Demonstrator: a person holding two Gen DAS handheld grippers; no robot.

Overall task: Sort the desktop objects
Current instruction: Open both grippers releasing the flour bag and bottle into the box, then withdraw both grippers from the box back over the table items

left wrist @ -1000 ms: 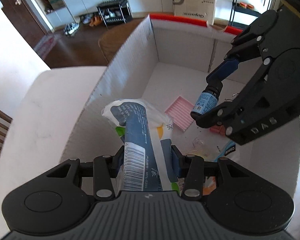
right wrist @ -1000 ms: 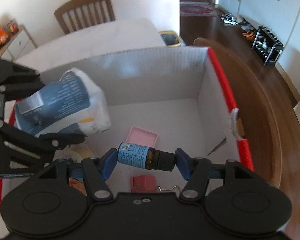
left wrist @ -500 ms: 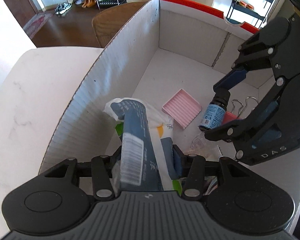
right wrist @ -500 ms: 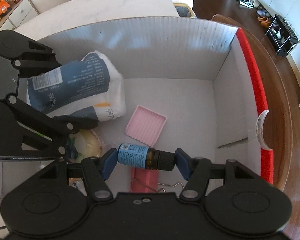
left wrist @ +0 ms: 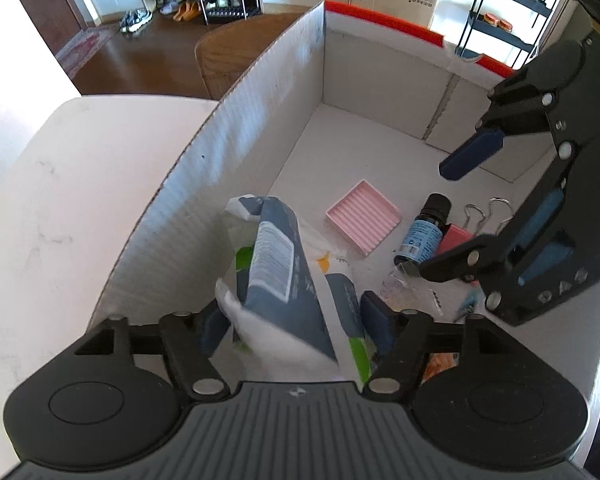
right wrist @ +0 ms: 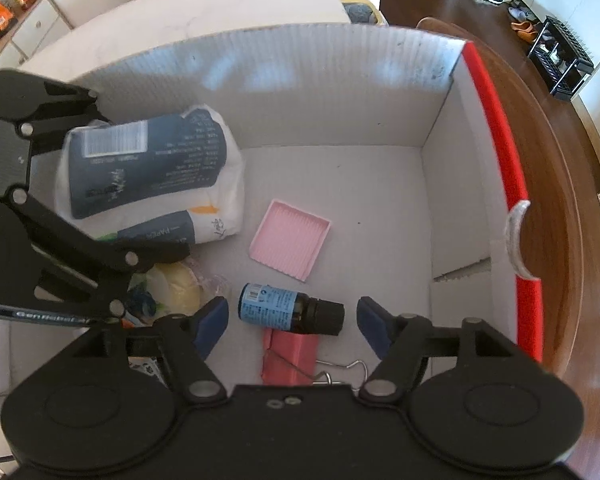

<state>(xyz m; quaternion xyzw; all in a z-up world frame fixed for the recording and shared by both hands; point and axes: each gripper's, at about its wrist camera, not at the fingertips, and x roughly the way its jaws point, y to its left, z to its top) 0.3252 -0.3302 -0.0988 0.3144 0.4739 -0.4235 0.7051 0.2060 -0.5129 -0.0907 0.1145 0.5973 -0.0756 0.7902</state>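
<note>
Both grippers hang over a white cardboard box (left wrist: 260, 92) with a red rim (right wrist: 508, 168). My left gripper (left wrist: 294, 326) stands open around a blue and white tissue pack (left wrist: 276, 276), which tilts loose between the fingers; the pack also shows in the right wrist view (right wrist: 148, 172). My right gripper (right wrist: 292, 322) is open. A small dark bottle with a blue label (right wrist: 288, 312) lies on the box floor between and below its fingers; it also shows in the left wrist view (left wrist: 422, 232), with the right gripper (left wrist: 452, 216) above it.
On the box floor lie a pink ribbed tray (right wrist: 290, 246), a pink binder clip (right wrist: 288, 356) with wire handles, a yellow item in clear wrap (right wrist: 176, 288) and other small packets. The box stands on a white table (left wrist: 60, 184). A brown round table (right wrist: 556, 184) lies beyond.
My right gripper has opened and the bottle has dropped onto the box floor beside the pink clip. My left gripper has opened too, and the tissue pack has slumped sideways between its fingers.
</note>
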